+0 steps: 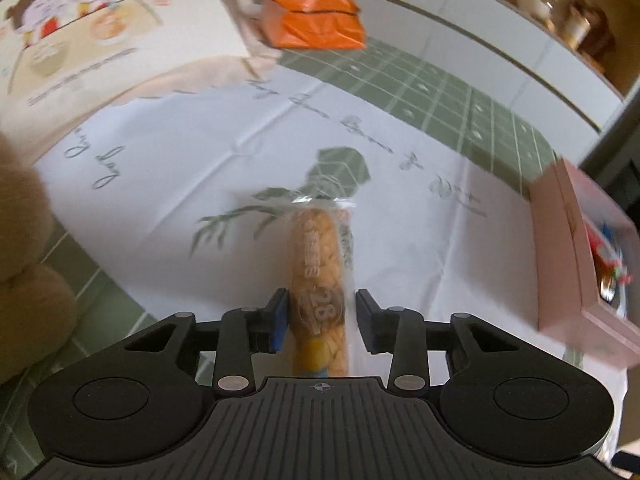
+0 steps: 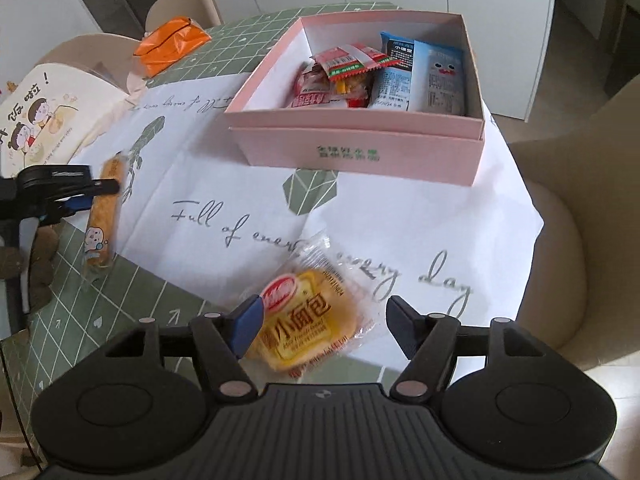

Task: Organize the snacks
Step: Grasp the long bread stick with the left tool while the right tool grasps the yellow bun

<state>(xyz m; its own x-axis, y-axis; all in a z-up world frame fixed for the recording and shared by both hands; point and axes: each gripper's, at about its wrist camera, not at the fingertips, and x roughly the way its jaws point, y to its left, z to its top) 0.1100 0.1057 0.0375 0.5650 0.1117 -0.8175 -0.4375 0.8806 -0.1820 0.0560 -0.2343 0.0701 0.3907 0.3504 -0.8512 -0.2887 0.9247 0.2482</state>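
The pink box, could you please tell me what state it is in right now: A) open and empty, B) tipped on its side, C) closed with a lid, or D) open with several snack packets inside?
D: the pink box stands upright and lidless, with snack packets visible inside.

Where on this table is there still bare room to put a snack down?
Free: the white cloth between the pink box and the bread packet, and between the biscuit stick and that box. Crowded: the box's right half.
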